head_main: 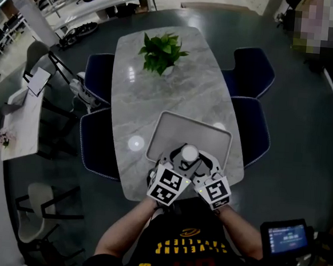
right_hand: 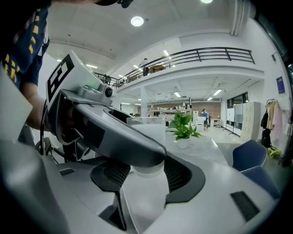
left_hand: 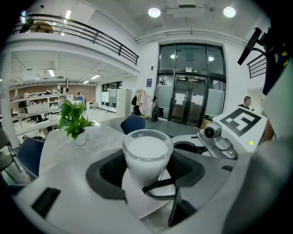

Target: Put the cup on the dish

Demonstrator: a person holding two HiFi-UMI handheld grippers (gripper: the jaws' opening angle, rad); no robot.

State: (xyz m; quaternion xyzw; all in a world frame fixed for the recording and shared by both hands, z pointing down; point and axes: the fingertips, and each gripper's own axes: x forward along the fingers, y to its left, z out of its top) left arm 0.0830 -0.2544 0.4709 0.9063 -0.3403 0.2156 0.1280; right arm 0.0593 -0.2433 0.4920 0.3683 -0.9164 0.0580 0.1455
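Best to lower the frosted white glass cup (left_hand: 147,151) level and slowly until its base sits flat inside the pale grey rectangular dish (head_main: 175,130) on the grey marble bench (head_main: 158,89). Only then should the grip be eased off. The left tool (left_hand: 145,167) and the right tool (right_hand: 146,167) both stand wide, pinching the cup over the dish's near edge; whether it rests there yet is unclear.

Open-plan office atrium: mezzanine railing (left_hand: 91,34) upper left, glass entrance doors (left_hand: 190,98) centre, shelving (left_hand: 32,103) at left, marble meeting surface (head_main: 135,98), blue chairs (head_main: 254,70), potted plant (head_main: 161,52).
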